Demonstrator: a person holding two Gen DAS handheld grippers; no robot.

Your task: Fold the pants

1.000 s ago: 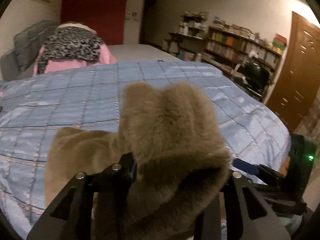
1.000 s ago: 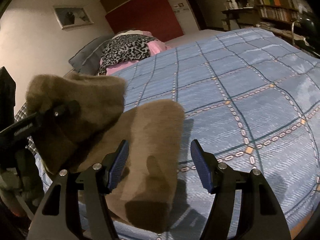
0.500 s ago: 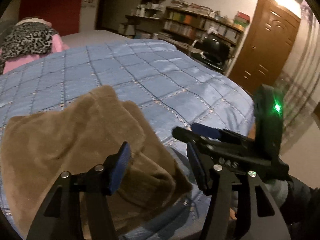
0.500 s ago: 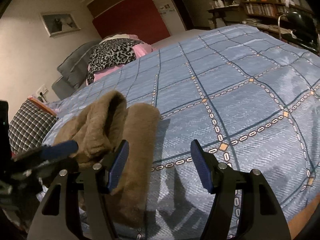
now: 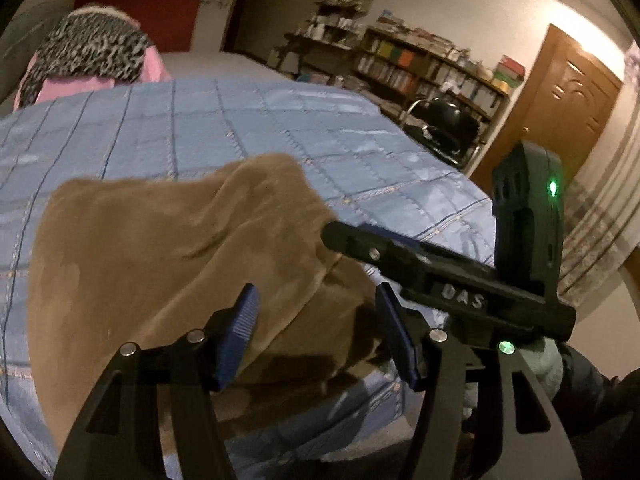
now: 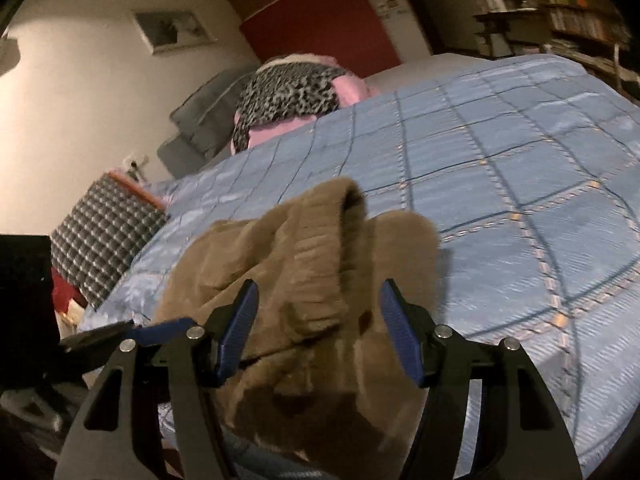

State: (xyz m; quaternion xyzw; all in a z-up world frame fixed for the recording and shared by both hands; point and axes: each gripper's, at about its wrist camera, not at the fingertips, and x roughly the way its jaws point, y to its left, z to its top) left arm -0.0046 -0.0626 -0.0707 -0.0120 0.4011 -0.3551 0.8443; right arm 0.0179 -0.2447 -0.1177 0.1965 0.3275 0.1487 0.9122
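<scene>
The brown fleece pants [image 5: 160, 256] lie in a bunched fold near the front edge of the blue quilted bed [image 5: 240, 120]. My left gripper [image 5: 318, 332] is open and empty, with its blue pads above the pants' near edge. My right gripper [image 6: 320, 328] is open, and a raised ribbed fold of the pants [image 6: 316, 256] lies between and just beyond its pads. The right gripper also shows in the left wrist view [image 5: 440, 272], reaching in from the right beside the pants. The left gripper's tip shows in the right wrist view [image 6: 120, 330] at the left.
A pink and leopard-print bundle [image 5: 88, 56] sits at the bed's far end. A checked cushion [image 6: 104, 236] lies off the bed's left side. Bookshelves [image 5: 420, 68], a black chair [image 5: 444, 124] and a wooden door [image 5: 568, 100] stand to the right.
My left gripper has let go of the pants and opened; the lifted fold has dropped onto the bed. My right gripper has moved in over the pants' raised fold.
</scene>
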